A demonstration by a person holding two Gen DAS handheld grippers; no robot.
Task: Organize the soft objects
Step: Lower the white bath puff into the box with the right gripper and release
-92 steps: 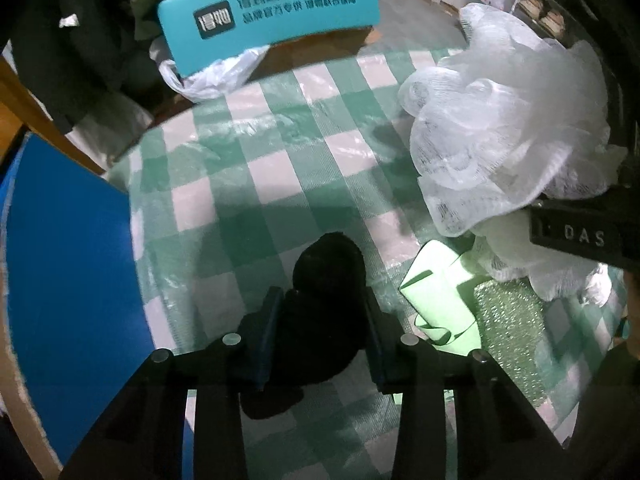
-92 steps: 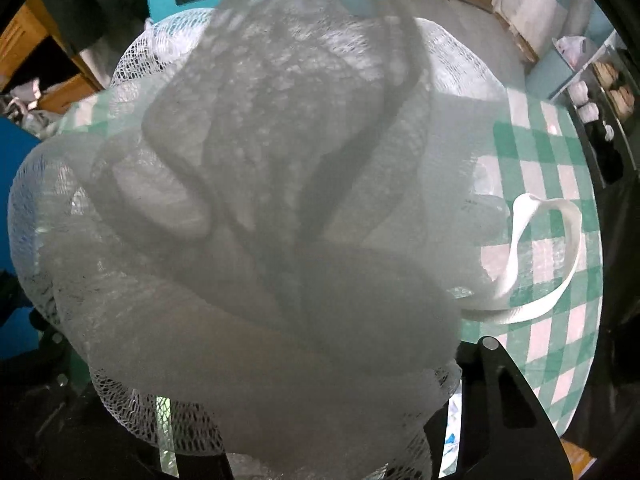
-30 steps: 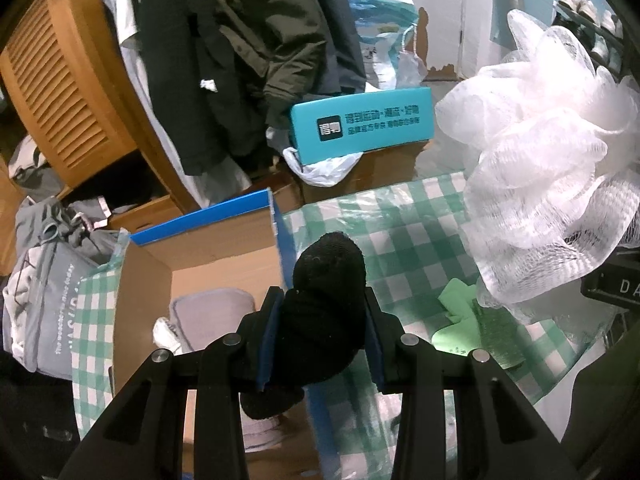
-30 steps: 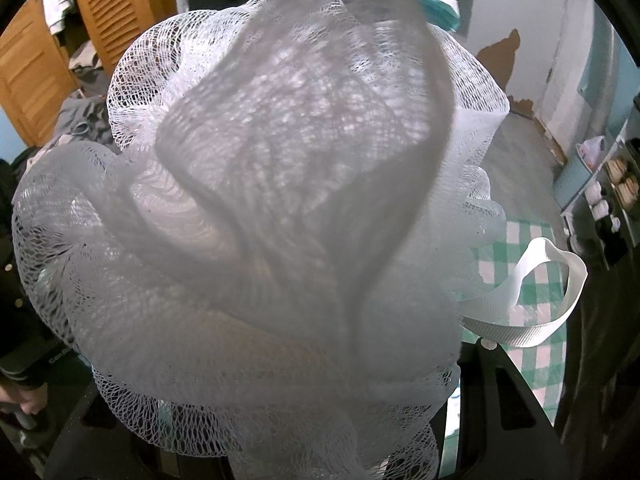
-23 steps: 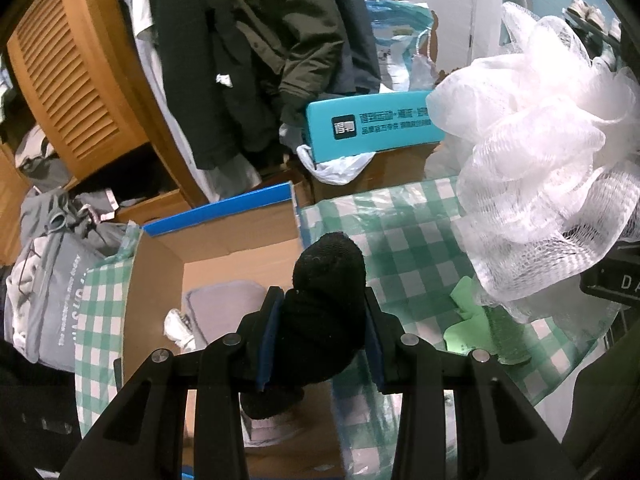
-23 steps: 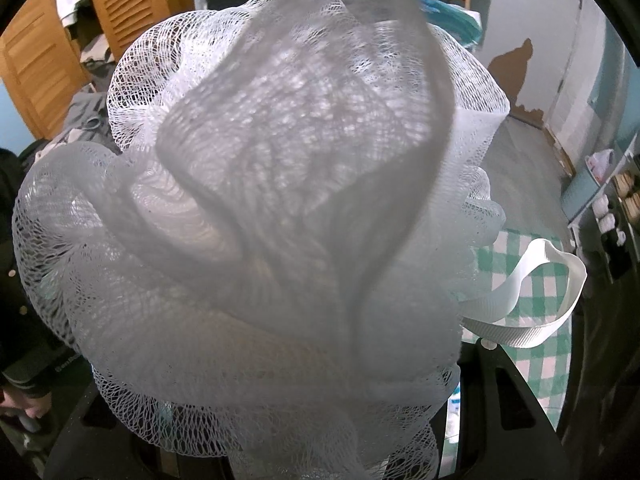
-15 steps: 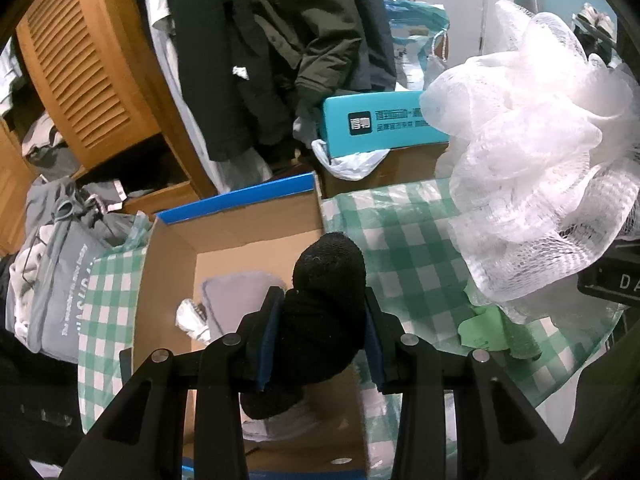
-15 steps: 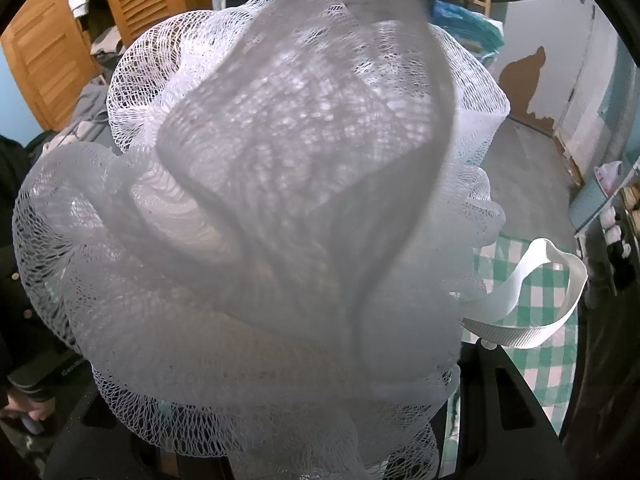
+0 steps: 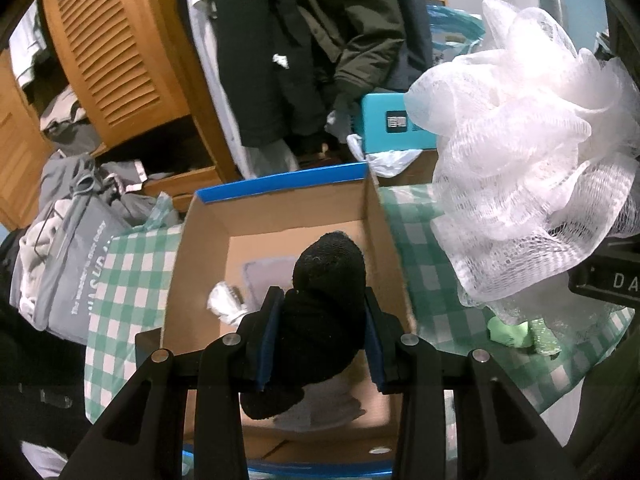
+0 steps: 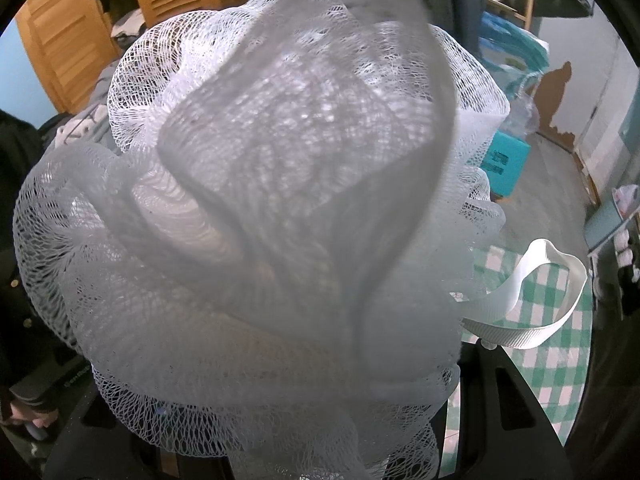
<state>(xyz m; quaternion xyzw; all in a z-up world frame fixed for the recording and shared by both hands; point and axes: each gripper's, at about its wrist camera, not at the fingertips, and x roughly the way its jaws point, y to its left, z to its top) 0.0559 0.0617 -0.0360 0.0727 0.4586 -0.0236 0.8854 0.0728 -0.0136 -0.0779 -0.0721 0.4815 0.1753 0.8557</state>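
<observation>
My left gripper (image 9: 323, 340) is shut on a black sock (image 9: 324, 312) and holds it above the open cardboard box (image 9: 200, 248) with a blue rim. Inside the box lie a grey cloth (image 9: 266, 280) and a white crumpled item (image 9: 224, 304). My right gripper is shut on a white mesh bath pouf (image 10: 272, 216) that fills the right wrist view, its white ribbon loop (image 10: 532, 300) hanging to the right. The pouf (image 9: 532, 152) also shows in the left wrist view, held in the air to the right of the box. The right fingertips are hidden by the mesh.
A green-checked tablecloth (image 9: 424, 264) covers the table. A green sponge (image 9: 516, 334) lies on it at the right. A teal box (image 9: 384, 128) stands behind. A grey bag (image 9: 68, 256) sits at the left. Dark coats (image 9: 304, 48) and a wooden cabinet (image 9: 120, 60) stand behind.
My left gripper has moved left with the sock, from over the checked cloth to over the open box. The right gripper has followed leftward, still holding the pouf.
</observation>
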